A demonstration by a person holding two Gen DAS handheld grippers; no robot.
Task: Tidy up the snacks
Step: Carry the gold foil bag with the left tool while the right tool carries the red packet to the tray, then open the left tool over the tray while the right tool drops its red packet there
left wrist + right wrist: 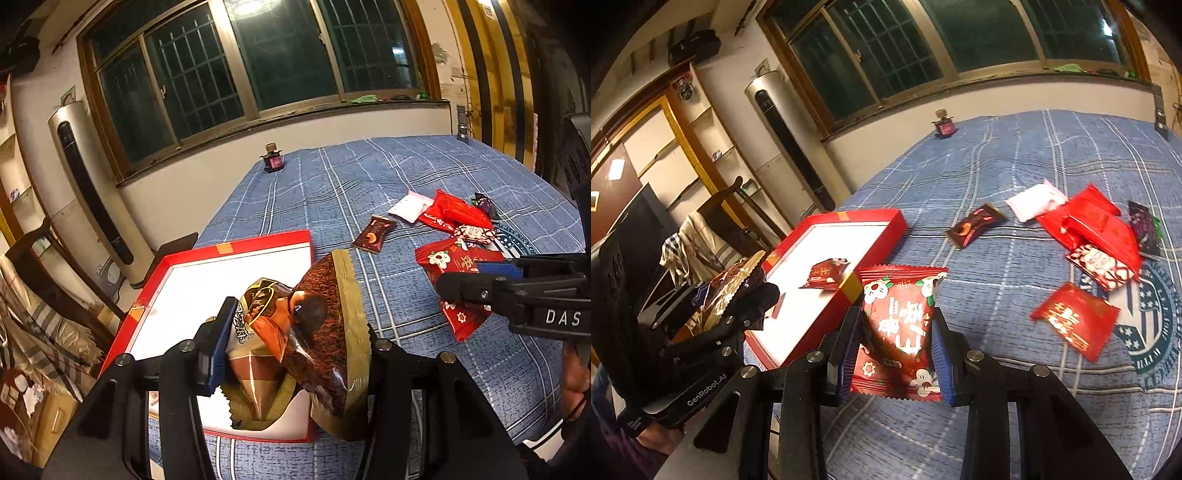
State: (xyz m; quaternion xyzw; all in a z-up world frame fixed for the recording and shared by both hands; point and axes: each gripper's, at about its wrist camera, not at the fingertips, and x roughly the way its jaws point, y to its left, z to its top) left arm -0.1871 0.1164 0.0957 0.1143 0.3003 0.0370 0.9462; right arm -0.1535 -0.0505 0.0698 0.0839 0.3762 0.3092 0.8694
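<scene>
A surface under a blue plaid cloth carries everything. At its left edge sits a shallow red box, white inside. Farther right a dark brown packet lies alone, then a white packet beside a heap of red packets. One more red packet lies nearer. A small dark bottle stands at the far edge.
</scene>
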